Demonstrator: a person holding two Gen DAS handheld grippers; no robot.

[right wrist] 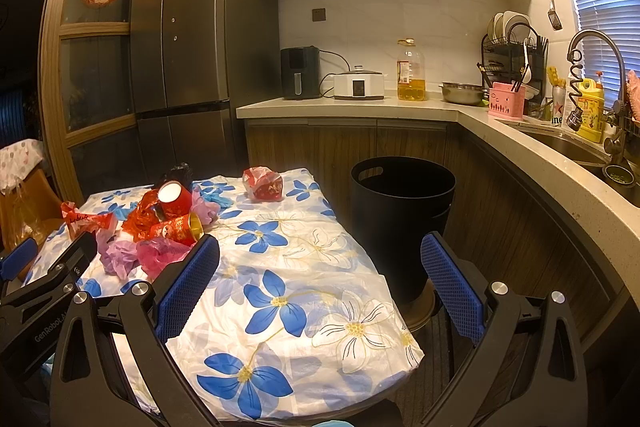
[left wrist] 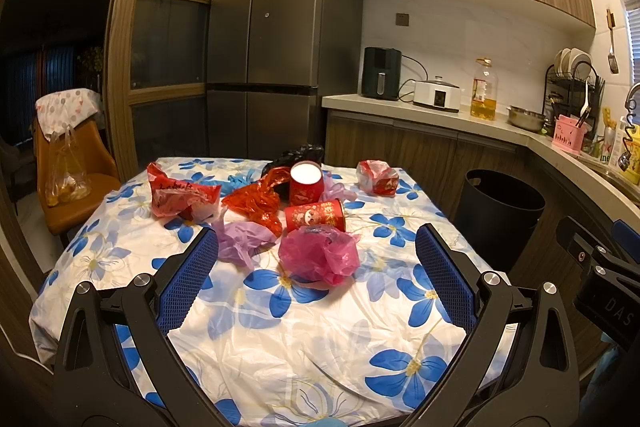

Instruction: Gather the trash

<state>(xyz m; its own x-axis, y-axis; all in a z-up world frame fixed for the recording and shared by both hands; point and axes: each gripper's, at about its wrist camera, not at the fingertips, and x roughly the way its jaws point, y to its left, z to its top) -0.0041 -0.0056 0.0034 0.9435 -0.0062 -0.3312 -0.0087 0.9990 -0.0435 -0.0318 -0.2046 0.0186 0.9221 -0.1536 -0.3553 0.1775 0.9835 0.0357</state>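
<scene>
Bare tablecloth (left wrist: 320, 347) lies before the trash heap (left wrist: 280, 211); bin (right wrist: 402, 203) stands beside.

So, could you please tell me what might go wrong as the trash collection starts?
The upright red cup stands amid crumpled bags, so tugging the red bag beside it may topple it. The lying red cup could roll off. The black bin sits off the table edge, so light bags might miss.

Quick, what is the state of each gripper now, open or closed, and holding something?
Left gripper: open, holding nothing, above the table.
Right gripper: open, holding nothing.
</scene>
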